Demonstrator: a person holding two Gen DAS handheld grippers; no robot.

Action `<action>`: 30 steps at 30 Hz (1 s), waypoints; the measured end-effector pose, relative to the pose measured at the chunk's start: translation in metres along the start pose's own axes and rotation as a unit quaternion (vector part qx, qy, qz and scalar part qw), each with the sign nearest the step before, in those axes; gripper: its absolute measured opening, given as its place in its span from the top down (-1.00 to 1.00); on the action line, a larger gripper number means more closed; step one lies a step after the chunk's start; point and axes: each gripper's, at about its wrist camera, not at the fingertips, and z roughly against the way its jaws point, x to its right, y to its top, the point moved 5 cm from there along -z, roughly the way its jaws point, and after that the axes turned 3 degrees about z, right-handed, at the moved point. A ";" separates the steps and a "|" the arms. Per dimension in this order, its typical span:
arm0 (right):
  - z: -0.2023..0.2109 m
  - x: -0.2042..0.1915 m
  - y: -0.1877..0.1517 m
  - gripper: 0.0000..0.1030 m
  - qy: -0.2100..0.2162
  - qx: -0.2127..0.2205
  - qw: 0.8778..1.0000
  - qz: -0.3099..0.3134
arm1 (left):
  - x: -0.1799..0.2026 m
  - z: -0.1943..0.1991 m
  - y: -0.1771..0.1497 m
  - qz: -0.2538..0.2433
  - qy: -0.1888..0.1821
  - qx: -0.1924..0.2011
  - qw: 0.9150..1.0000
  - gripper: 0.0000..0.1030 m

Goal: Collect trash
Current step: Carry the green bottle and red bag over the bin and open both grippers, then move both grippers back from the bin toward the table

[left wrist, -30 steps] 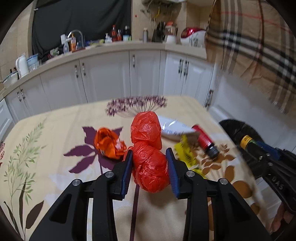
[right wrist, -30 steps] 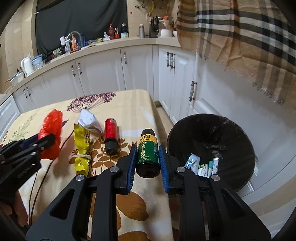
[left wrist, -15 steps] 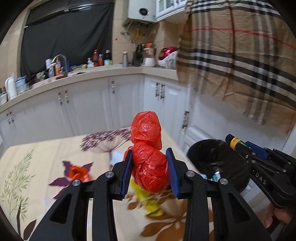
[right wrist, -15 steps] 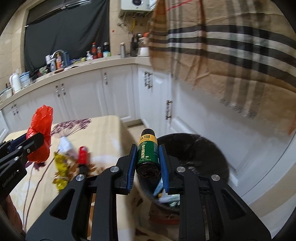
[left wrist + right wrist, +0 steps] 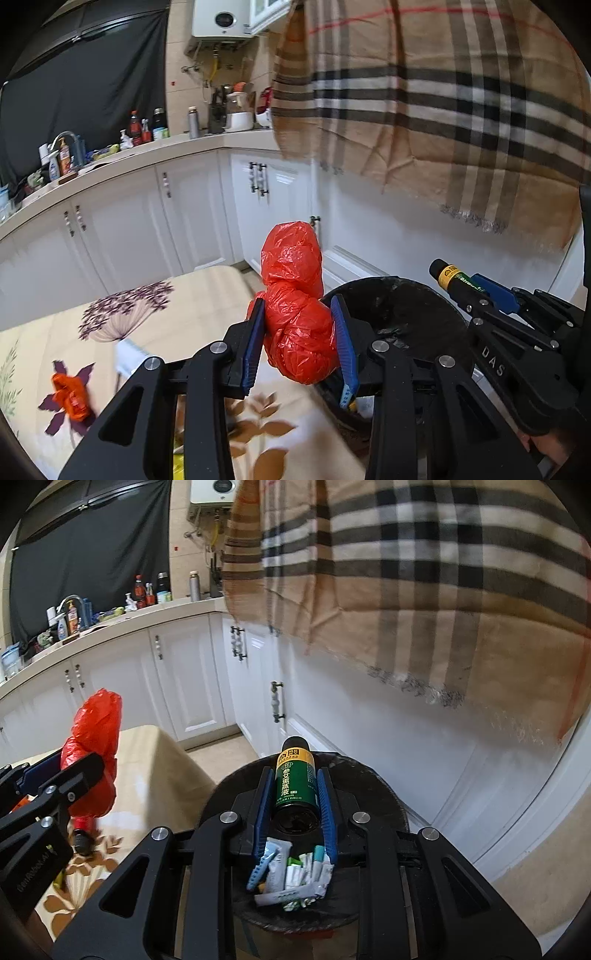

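Your left gripper is clamped on the red bag, its blue pads pressed into the bag's lower lump while the upper lump stands free above them. In the left view the bag sits at the frame's centre, with the black bin just behind it at 3 o'clock and the table edge at 9 o'clock. From the right camera the same bag shows at 9 o'clock, held over the table's near edge.

Your right gripper grips the green can, jaws closed on its sides, the black cap pointing to 12 o'clock. The can hangs over the bin's mouth; packets and wrappers lie inside at 6 o'clock of the can. In the left view the can pokes in from 3 o'clock, above the bin's far rim.

On the table, an orange wad lies at 8 o'clock in the left view and a white packet sits blurred between it and the gripper. A red bottle lies below the bag in the right view. White cabinets run behind, and a plaid cloth hangs at 1 o'clock.
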 end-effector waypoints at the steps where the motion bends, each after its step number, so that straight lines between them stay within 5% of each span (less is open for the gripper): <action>1: -0.004 0.004 0.000 0.55 -0.003 -0.001 1.000 -0.002 | 0.003 -0.004 0.000 -0.003 -0.001 -0.002 1.000 0.30; 6: -0.020 0.016 -0.001 0.53 -0.016 -0.008 1.000 -0.008 | 0.022 -0.033 -0.001 -0.016 -0.014 -0.025 0.999 0.24; 12: -0.028 0.028 -0.006 0.31 -0.030 -0.014 0.999 -0.016 | 0.028 -0.053 -0.006 -0.016 -0.010 -0.047 0.999 -0.05; 21: -0.023 0.022 -0.015 0.17 -0.022 -0.023 0.999 -0.018 | 0.009 -0.042 -0.009 -0.007 0.012 -0.047 0.999 -0.25; 30: -0.006 -0.023 -0.010 0.15 0.026 -0.018 0.999 -0.006 | -0.045 -0.005 -0.013 0.022 0.053 -0.040 0.998 -0.36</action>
